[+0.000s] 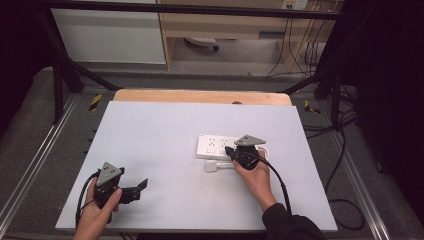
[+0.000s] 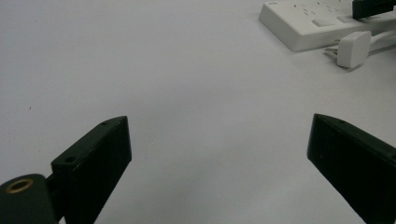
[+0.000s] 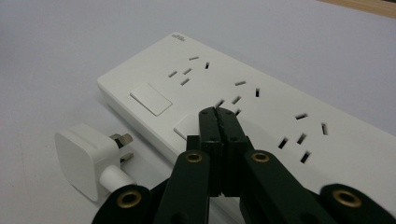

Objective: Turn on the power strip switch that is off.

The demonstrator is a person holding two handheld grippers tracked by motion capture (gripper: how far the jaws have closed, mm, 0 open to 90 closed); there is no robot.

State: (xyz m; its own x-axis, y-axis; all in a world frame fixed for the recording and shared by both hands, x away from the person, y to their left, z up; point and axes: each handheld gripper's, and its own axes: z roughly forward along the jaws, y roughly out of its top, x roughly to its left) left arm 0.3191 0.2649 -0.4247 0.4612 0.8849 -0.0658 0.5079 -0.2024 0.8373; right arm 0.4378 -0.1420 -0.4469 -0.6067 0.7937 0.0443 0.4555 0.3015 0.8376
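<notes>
White power strip point(image 1: 216, 146) lies right of centre on the pale table point(image 1: 150, 150), a white plug point(image 3: 88, 158) just beside its near edge. Right gripper point(image 3: 218, 114): jaws pressed together, empty, tips over a rocker switch point(image 3: 187, 126). Left gripper point(image 1: 140, 187): jaws spread wide, empty, near the table's front-left.

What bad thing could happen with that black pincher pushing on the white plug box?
1. The right gripper has its fingers shut together, tips at a rocker switch on the power strip. The narrow tips might slip off onto the sockets instead.
2. Nothing holds the strip down; the left gripper is open and far away, so a push could slide it.
3. If it slides, it might bump the loose white plug lying beside it.
</notes>
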